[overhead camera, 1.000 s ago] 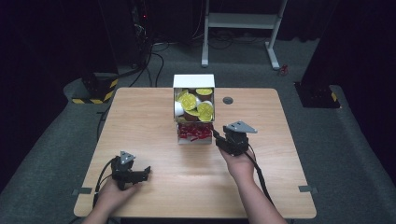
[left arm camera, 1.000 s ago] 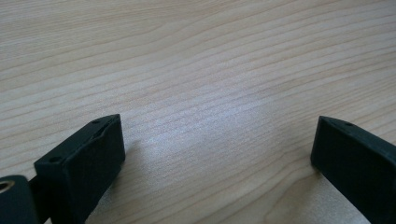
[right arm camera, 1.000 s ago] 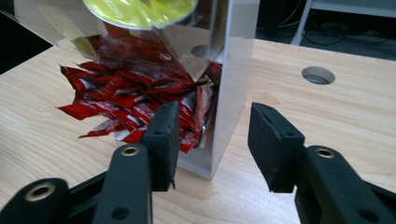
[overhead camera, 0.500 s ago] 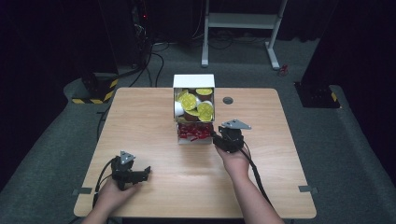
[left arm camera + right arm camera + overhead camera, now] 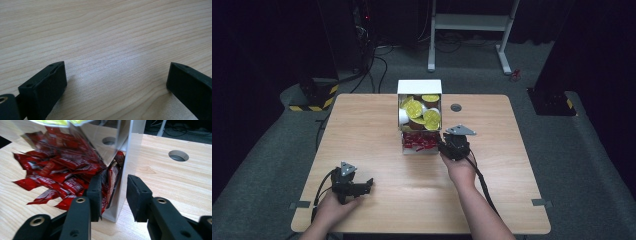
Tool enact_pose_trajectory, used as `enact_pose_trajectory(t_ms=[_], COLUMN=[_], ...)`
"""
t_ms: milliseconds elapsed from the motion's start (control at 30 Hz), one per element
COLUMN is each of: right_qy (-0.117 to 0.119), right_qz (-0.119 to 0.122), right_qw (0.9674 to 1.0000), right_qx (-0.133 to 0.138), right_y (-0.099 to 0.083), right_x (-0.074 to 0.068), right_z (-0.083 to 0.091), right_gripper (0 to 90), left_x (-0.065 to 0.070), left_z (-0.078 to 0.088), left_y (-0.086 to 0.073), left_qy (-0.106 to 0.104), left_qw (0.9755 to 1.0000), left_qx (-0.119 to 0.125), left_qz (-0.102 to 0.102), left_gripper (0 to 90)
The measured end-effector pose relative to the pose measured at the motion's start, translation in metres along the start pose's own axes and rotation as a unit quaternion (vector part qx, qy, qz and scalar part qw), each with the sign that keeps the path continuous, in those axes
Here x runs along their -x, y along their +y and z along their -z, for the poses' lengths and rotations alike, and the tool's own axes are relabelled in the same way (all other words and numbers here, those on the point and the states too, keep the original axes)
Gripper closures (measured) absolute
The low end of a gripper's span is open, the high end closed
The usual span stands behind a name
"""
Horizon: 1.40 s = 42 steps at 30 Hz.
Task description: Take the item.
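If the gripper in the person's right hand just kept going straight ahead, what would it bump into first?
Most likely the clear side wall of the dispenser box: the right gripper straddles its edge, one jaw among the red sachets, the other outside. Depth is hard to judge.

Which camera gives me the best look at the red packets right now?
The right gripper view: the red packets fill its left half, close enough to tell single wrappers apart, with the right gripper straddling the clear bin's wall. The high view shows them as a small red patch below the yellow-lidded cups. The left gripper view shows bare table.
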State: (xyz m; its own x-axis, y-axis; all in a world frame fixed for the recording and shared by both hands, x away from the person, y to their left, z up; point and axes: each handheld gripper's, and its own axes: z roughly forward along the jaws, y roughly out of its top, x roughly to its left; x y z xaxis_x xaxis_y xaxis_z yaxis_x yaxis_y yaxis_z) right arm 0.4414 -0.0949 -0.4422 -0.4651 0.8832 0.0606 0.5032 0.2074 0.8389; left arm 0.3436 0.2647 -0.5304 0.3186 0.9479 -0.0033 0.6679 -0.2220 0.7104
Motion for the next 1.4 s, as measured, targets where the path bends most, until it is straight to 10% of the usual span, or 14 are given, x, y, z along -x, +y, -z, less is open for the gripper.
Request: enact_pose_trajectory(t_ms=[1400], right_qy=[0.007], right_qz=[-0.014], right_qw=[0.9999], right_qx=[0.001], right_y=[0.006], right_x=[-0.001], right_z=[-0.017], right_gripper=[81.9], left_x=[0.0], left_z=[0.0], left_y=[0.0], left_qy=[0.0], left_qw=[1.0], left_qx=[0.001], left_qz=[0.002], left_gripper=[3.3])
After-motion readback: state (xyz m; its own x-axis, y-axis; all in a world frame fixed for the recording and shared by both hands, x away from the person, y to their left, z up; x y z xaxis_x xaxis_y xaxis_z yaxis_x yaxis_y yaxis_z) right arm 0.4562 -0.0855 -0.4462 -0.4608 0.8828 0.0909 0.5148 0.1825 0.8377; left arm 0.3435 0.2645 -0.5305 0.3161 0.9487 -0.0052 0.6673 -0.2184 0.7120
